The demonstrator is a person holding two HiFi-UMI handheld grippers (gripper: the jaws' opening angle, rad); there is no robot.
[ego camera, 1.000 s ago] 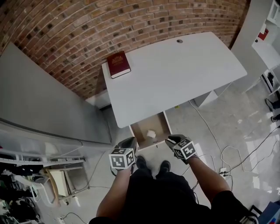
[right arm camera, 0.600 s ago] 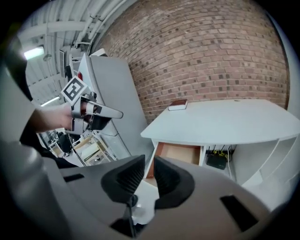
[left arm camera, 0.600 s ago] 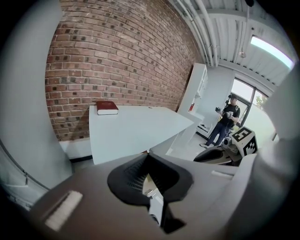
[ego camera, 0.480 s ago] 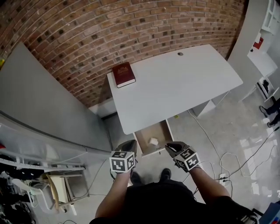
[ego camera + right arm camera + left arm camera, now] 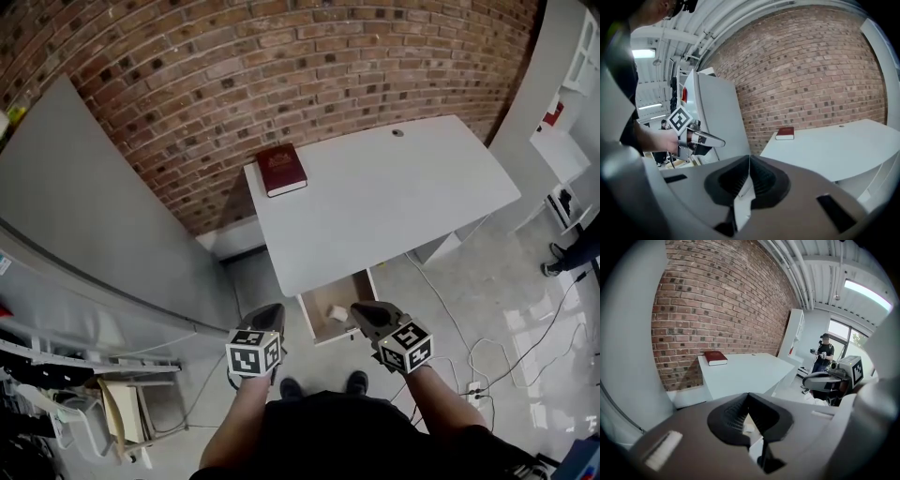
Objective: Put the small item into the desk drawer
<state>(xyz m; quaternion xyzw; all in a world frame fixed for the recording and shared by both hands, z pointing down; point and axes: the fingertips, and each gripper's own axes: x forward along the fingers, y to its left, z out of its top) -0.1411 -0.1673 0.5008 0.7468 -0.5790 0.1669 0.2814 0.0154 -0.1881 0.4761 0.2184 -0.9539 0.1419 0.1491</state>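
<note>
Head view: small item (image 5: 337,312) lies in the open drawer (image 5: 312,324), between the 2 grippers. Gripper views: left gripper (image 5: 268,315) jaws together, empty. Right gripper (image 5: 365,315) jaws have just been closing, now together (nothing between). Book (image 5: 281,170) is at the desk's (image 5: 394,202) 10 o'clock corner.

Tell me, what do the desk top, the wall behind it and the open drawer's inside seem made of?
Desk top: smooth matte white, likely laminate or painted board. Wall: bare red-brown brick with pale mortar lines. Drawer inside: dull brown, probably wood or fibreboard; too small to be sure.
</note>
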